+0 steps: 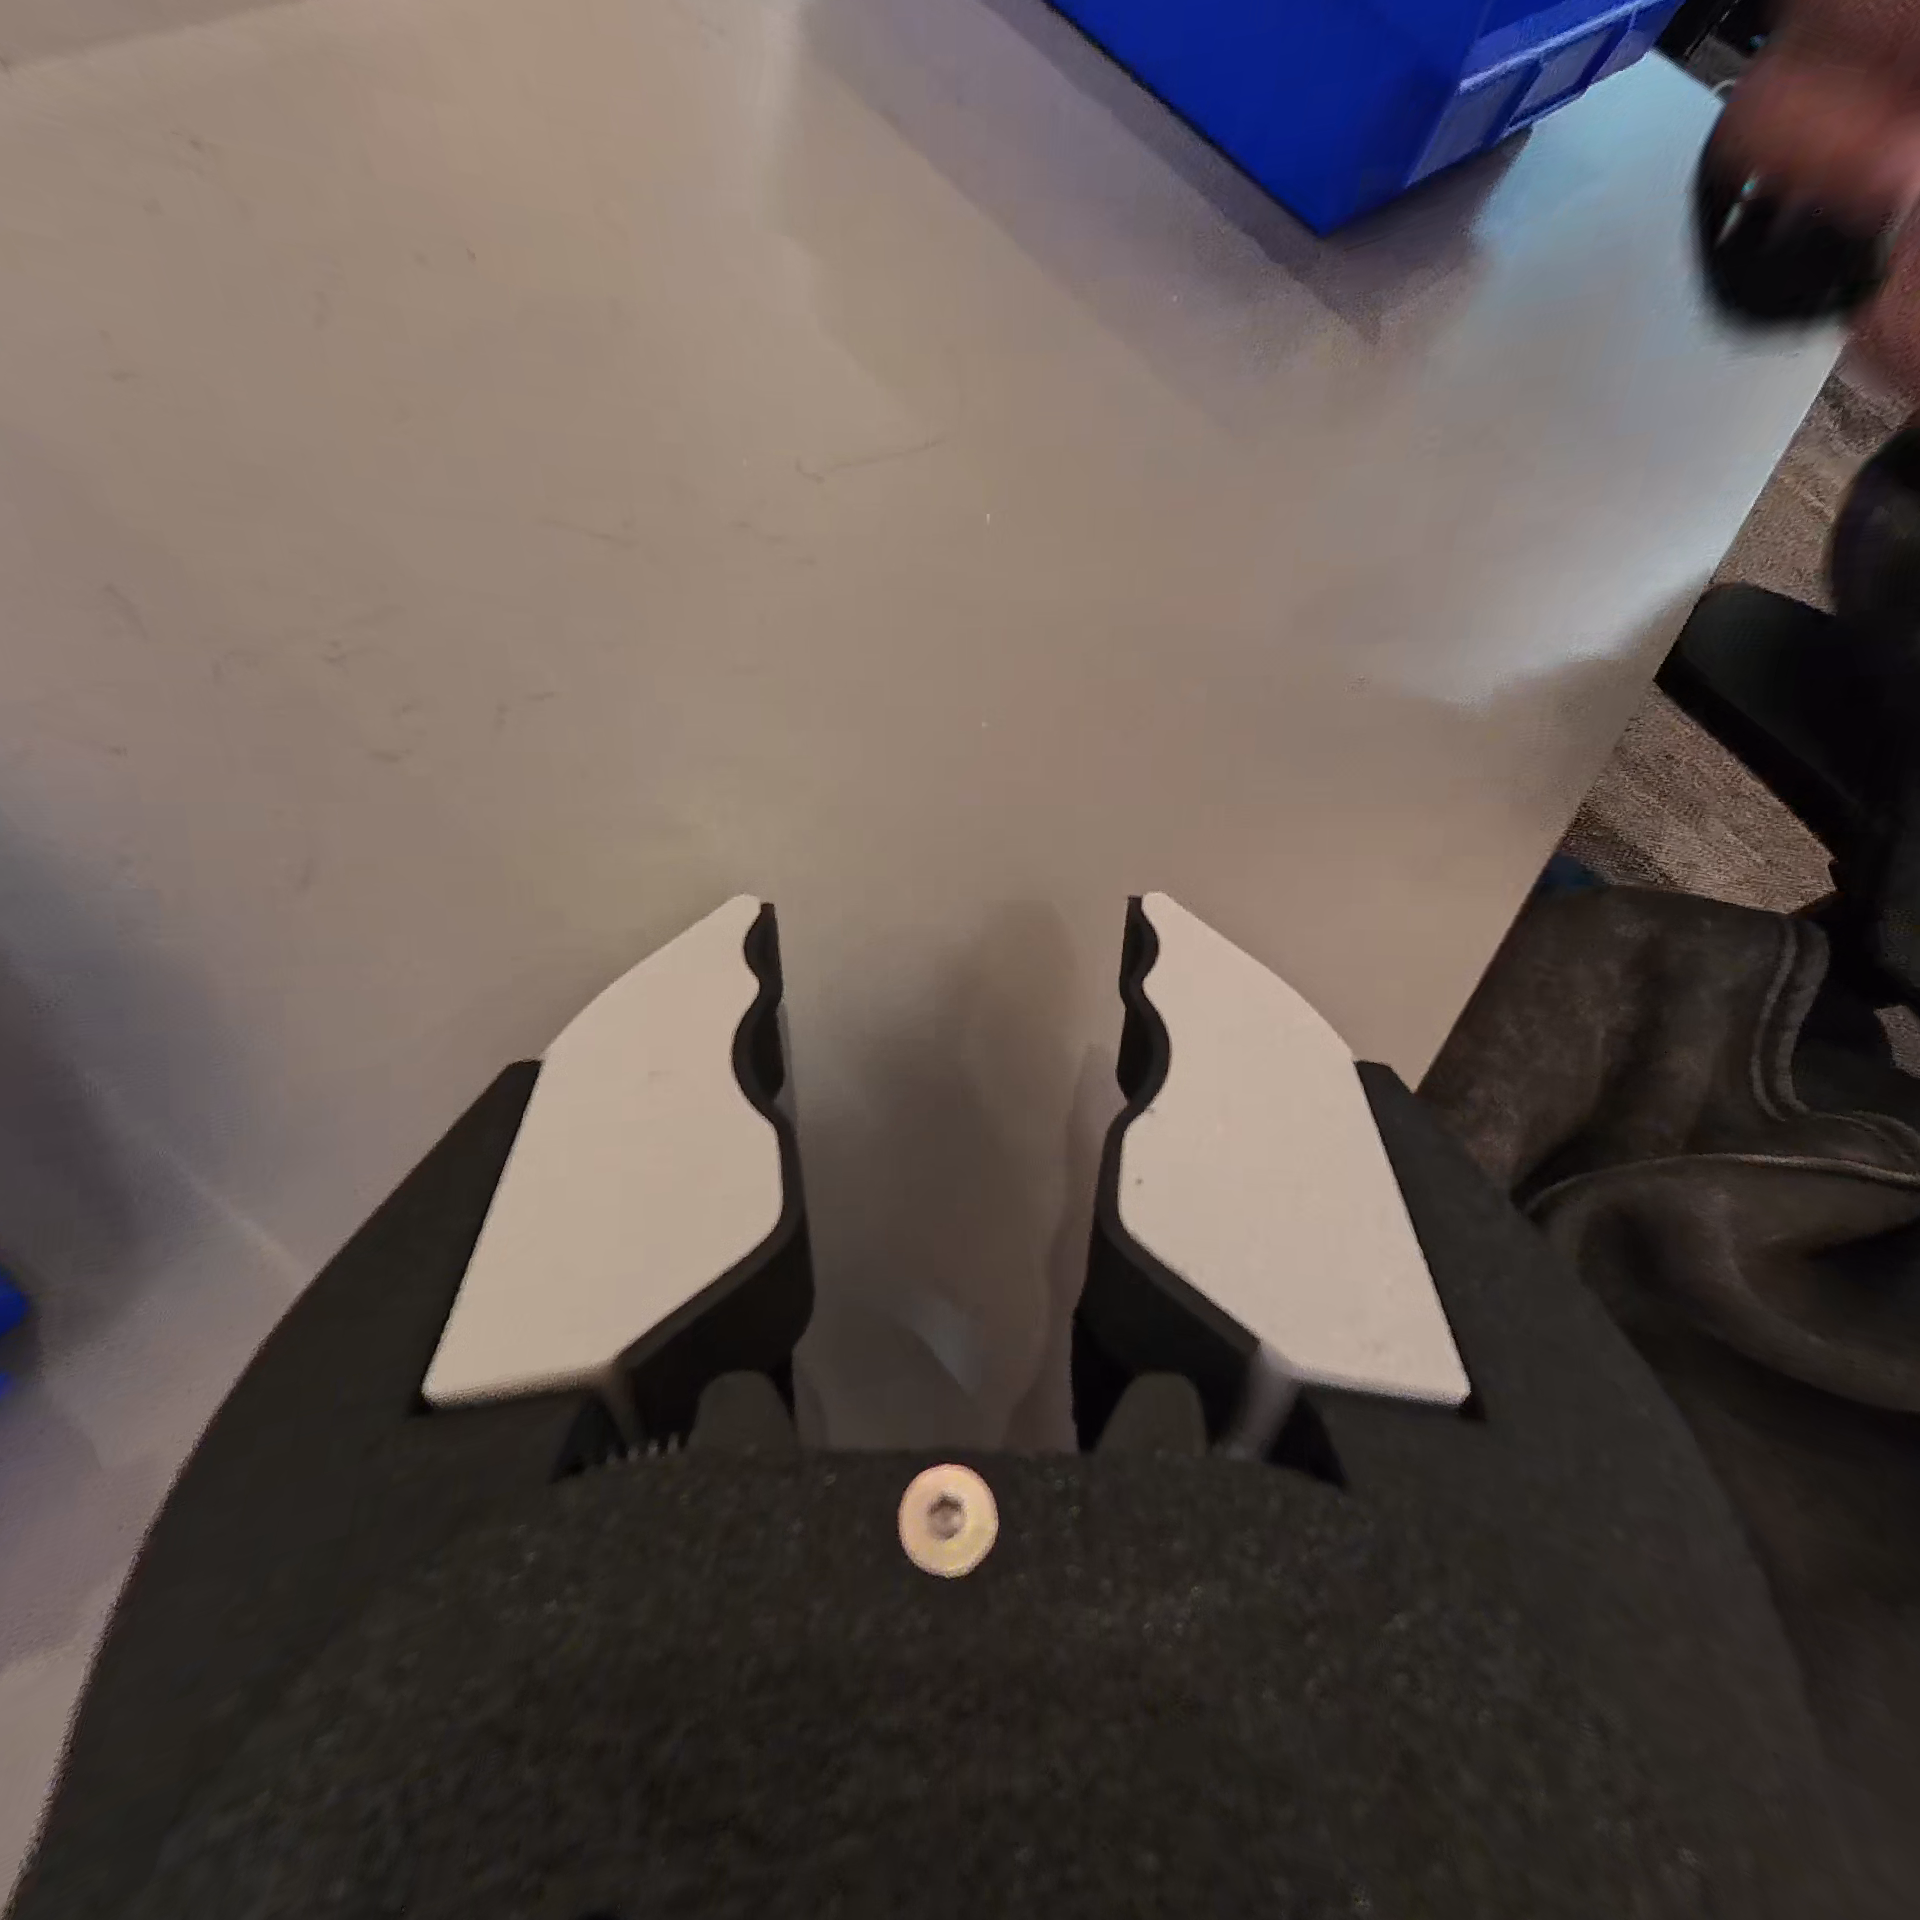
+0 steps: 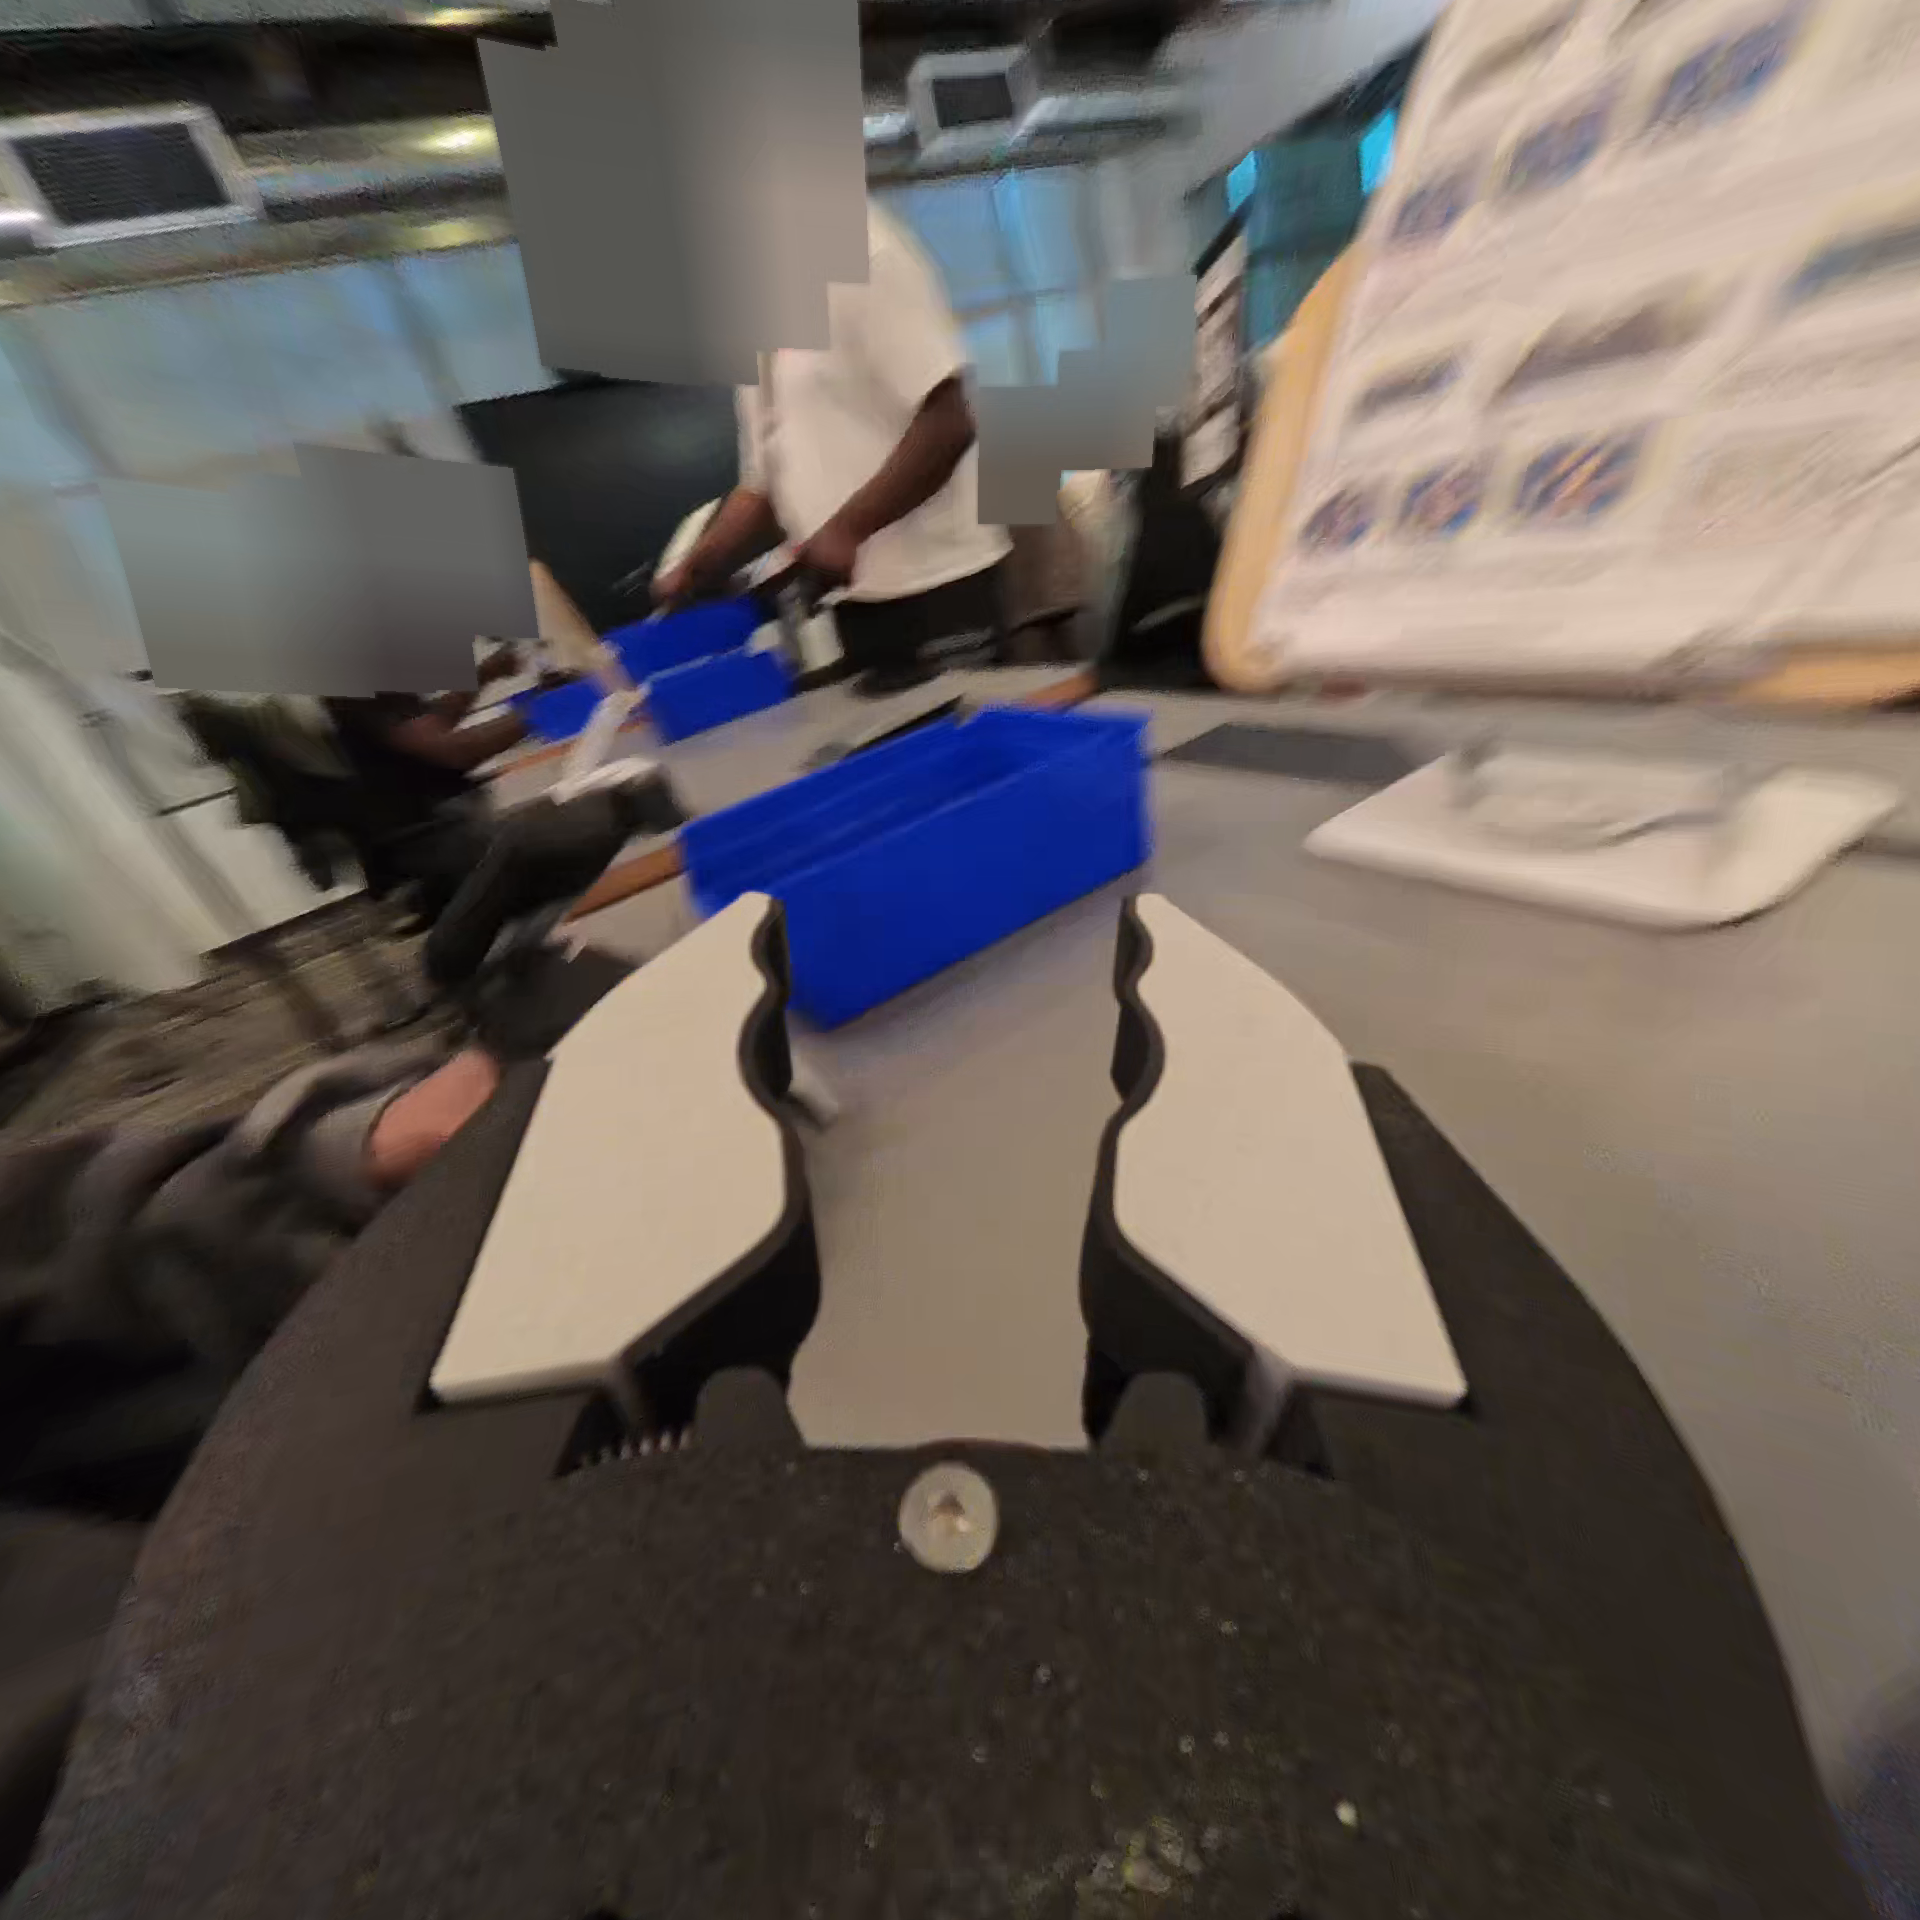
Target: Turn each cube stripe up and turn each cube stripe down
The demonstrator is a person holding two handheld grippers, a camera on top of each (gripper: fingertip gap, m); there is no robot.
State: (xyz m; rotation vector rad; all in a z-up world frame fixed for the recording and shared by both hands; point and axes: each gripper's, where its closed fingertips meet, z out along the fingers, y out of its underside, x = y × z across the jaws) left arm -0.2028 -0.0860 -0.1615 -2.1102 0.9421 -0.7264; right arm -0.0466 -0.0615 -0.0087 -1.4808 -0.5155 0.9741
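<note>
Cubes: none in either view; progress cannot be judged.
Left gripper: jaws apart, empty, over bare table.
Right gripper: jaws apart, empty, facing bin.

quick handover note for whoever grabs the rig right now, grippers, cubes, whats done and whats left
Left gripper: open, empty, over bare grey table.
Right gripper: open, empty, pointing along the table toward the blue bin.
Cubes: none visible in either view; the inside of the bin cannot be seen, so they may be there or out of frame.
Done: cannot tell, no cube shows a stripe.
Left: find the cubes first, then turn each stripe up and stripe down.
</note>
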